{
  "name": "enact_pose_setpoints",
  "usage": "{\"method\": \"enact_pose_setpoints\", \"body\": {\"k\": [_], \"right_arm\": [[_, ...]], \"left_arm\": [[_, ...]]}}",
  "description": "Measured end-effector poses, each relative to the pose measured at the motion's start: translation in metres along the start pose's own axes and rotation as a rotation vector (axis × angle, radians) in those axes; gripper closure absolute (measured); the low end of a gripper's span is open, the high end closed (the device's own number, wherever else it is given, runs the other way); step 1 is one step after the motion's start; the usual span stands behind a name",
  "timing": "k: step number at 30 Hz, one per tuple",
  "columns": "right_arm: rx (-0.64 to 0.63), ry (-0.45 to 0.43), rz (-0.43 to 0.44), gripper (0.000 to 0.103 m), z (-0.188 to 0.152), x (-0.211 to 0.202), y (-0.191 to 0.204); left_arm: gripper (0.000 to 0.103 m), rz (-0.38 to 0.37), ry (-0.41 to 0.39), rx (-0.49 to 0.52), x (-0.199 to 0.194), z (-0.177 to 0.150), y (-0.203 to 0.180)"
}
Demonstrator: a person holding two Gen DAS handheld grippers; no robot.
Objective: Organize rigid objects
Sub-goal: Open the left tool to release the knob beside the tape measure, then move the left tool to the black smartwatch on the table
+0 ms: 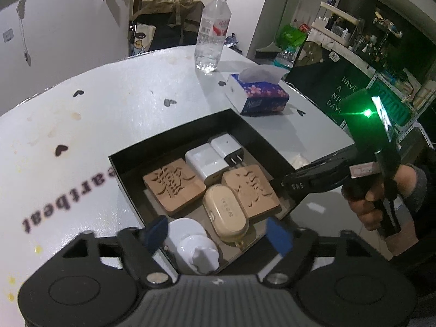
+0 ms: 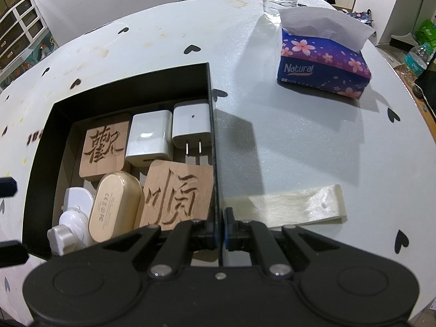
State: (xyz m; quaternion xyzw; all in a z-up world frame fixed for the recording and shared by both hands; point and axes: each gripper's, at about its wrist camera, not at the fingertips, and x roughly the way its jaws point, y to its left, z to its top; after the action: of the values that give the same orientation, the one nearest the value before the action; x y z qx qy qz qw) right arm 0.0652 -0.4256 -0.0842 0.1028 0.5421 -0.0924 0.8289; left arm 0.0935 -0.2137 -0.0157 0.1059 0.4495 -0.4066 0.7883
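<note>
Black-walled and shallow, the box [image 2: 211, 87] sits on the white heart-dotted table [image 2: 272, 136] and holds two carved wooden blocks [image 2: 105, 147], two white chargers [image 2: 148, 139], a gold oval case [image 2: 114, 207] and a white round plug piece [image 2: 72, 218], all packed close together. With its jaws pressed together, the right gripper [image 2: 219, 229] pinches the box's right wall. Over the near end of the box hangs the left gripper [image 1: 218, 234], jaws spread wide and gripping nothing, with the white piece below and between them. A tissue box [image 2: 324, 65] and a water bottle [image 1: 212, 35] stand farther back.
</note>
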Motion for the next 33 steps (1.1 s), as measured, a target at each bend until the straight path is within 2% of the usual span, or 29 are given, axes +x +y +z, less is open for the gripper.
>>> {"method": "enact_pose_setpoints", "body": {"k": [1,7,18,25,33], "right_arm": [[0.000,0.000,0.000,0.098,0.000,0.000,0.000],[-0.003,0.000,-0.001,0.098,0.000,0.000,0.001],[-0.002,0.000,0.000,0.098,0.000,0.000,0.000],[-0.004,0.000,-0.001,0.098,0.000,0.000,0.000],[-0.003,0.000,0.000,0.098,0.000,0.000,0.000]], "left_arm": [[0.011,-0.003,-0.005,0.001,-0.002,0.001,-0.001],[0.003,-0.010,-0.029,0.004,-0.011,0.004,-0.003],[0.000,-0.004,-0.072,-0.009,-0.024,0.006,-0.003],[0.000,0.102,-0.161,-0.139,-0.047,0.010,0.032],[0.000,0.254,-0.190,-0.323,-0.053,-0.009,0.084]]}}
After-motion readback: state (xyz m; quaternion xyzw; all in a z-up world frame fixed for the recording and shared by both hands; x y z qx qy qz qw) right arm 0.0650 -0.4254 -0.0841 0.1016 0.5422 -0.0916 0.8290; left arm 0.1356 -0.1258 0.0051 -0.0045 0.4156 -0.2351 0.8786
